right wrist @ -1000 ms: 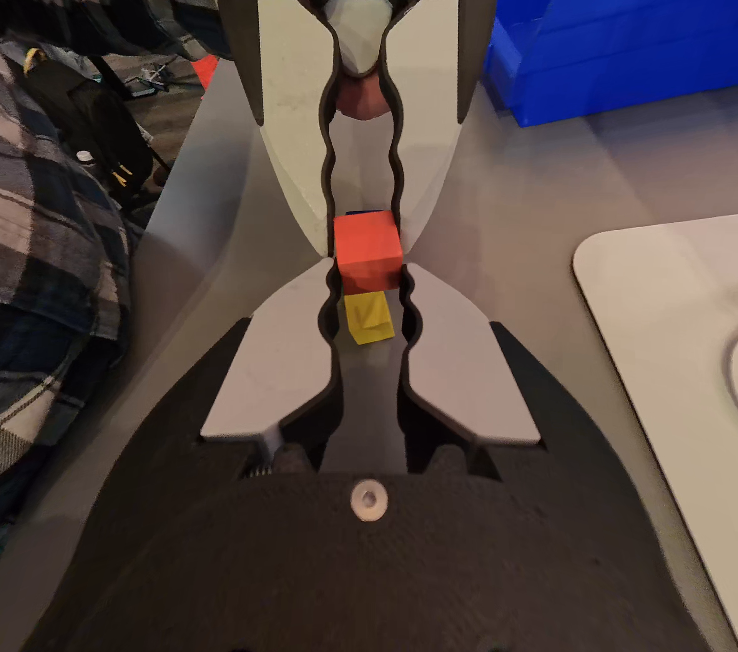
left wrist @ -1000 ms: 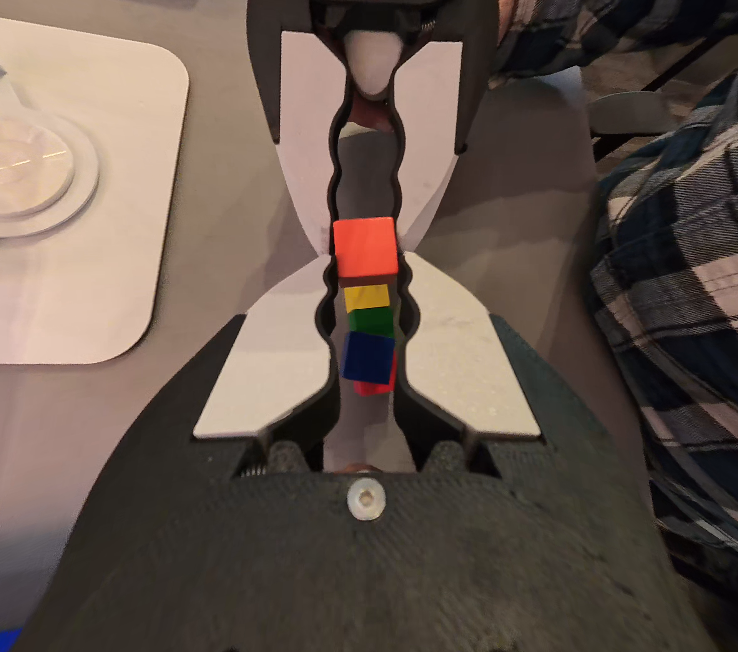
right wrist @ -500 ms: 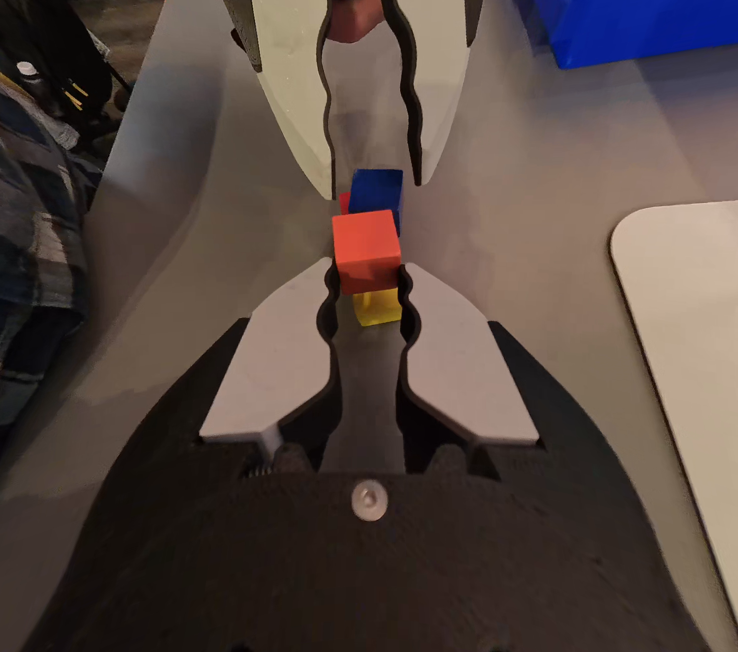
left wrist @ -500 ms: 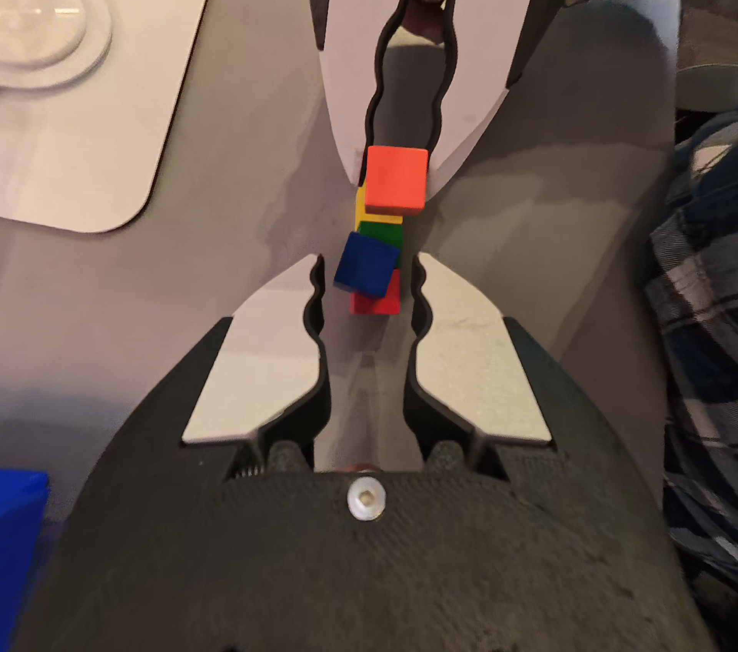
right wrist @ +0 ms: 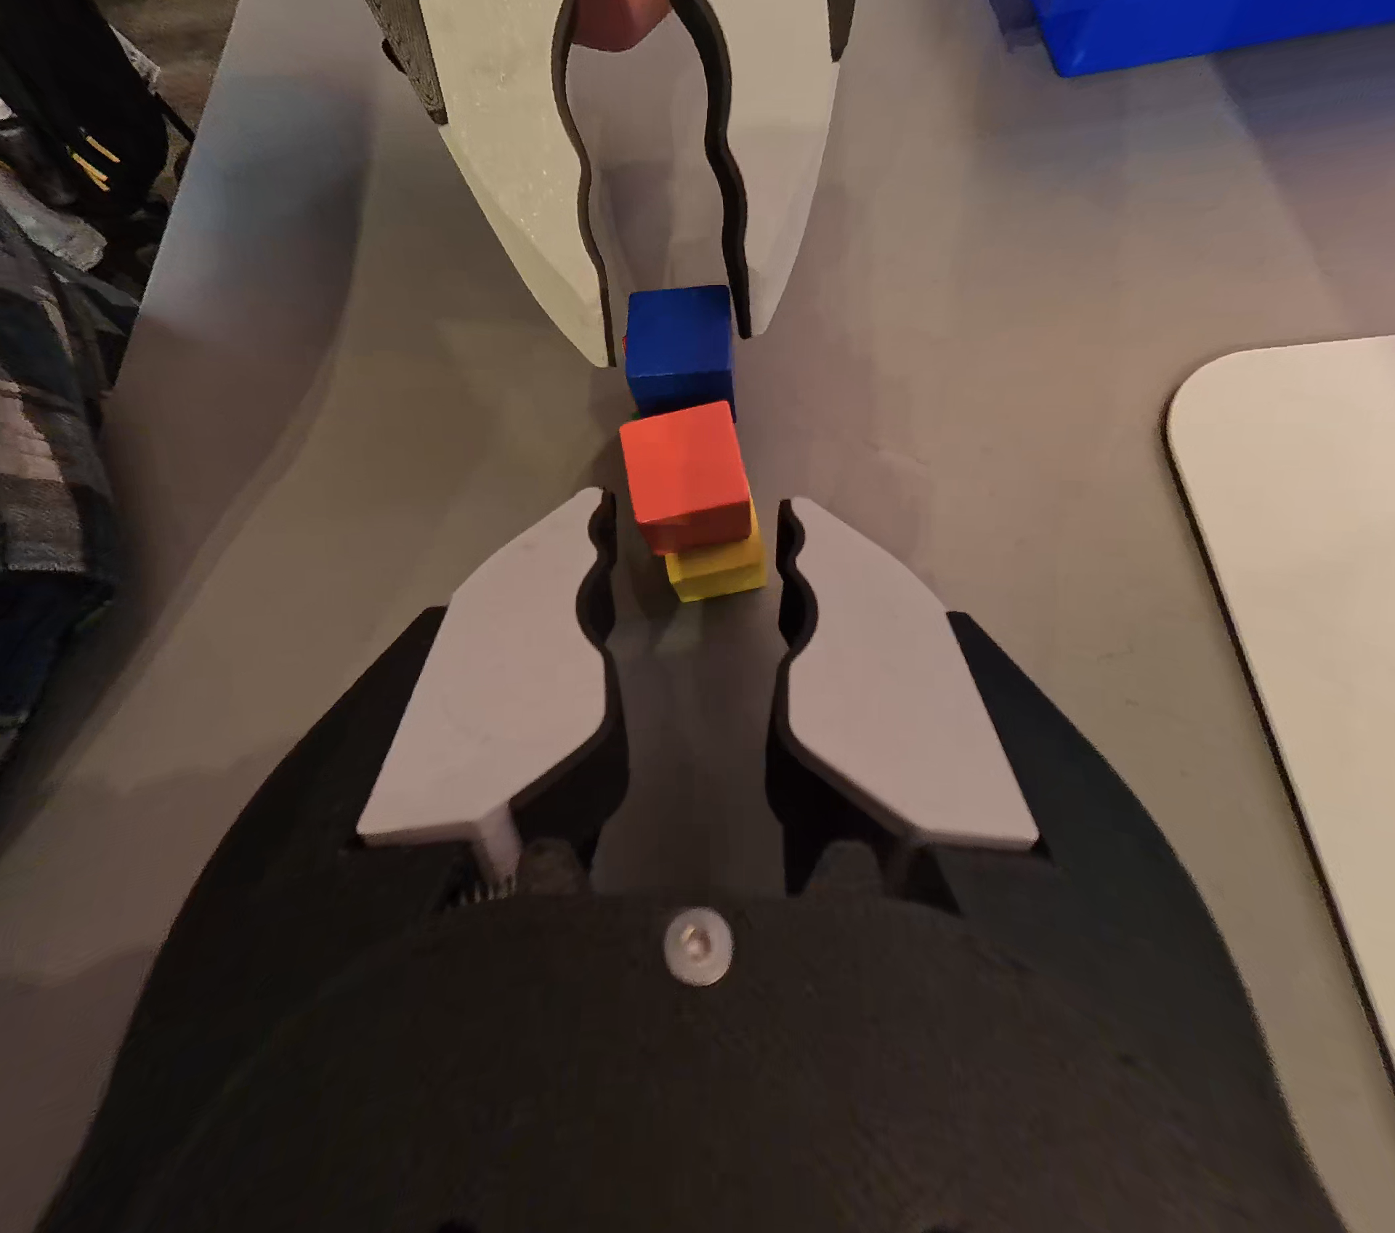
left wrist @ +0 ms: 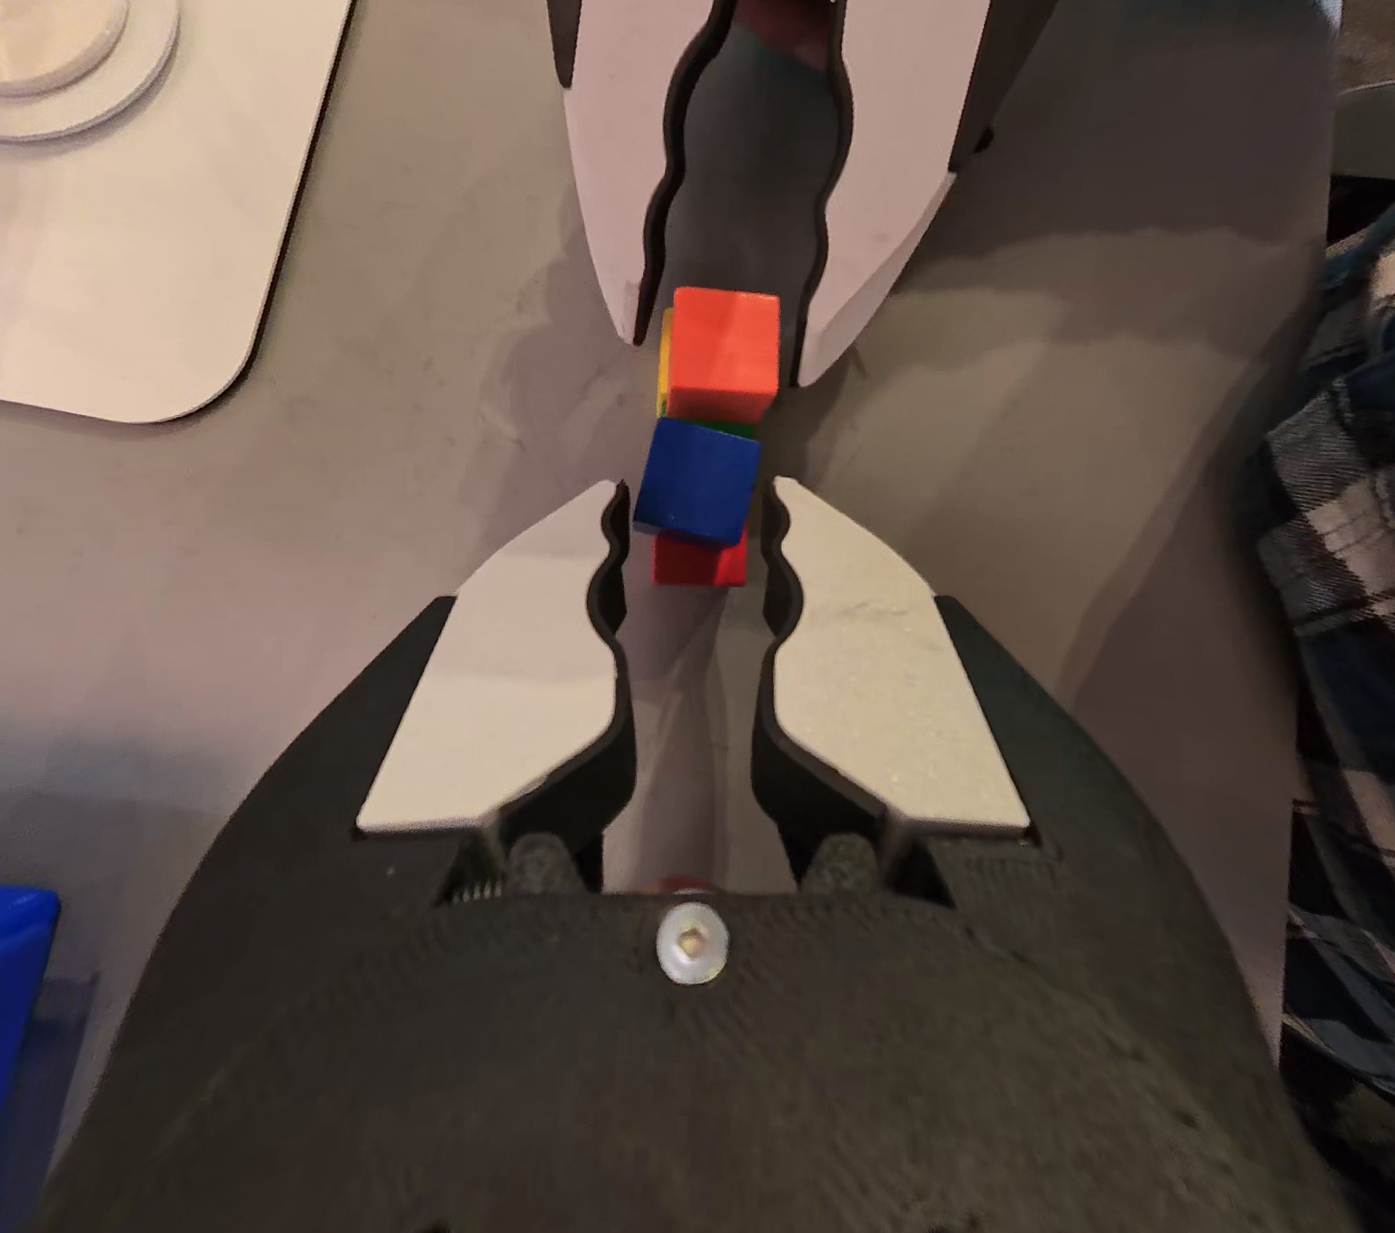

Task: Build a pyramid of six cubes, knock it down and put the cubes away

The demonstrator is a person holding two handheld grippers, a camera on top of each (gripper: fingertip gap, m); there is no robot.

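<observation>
Cubes (left wrist: 706, 442) stand between both spread, bare grippers: left gripper (left wrist: 693, 517), right gripper (right wrist: 694, 517).

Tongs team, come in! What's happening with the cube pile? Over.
Left tongs open, right tongs open, nothing held. Blue cube and orange cube up on the bottom row, five cubes seen. Nothing in the way.

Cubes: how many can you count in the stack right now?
5: orange cube and blue cube on top; yellow cube, green cube, red cube underneath. A sixth may be hidden.
</observation>
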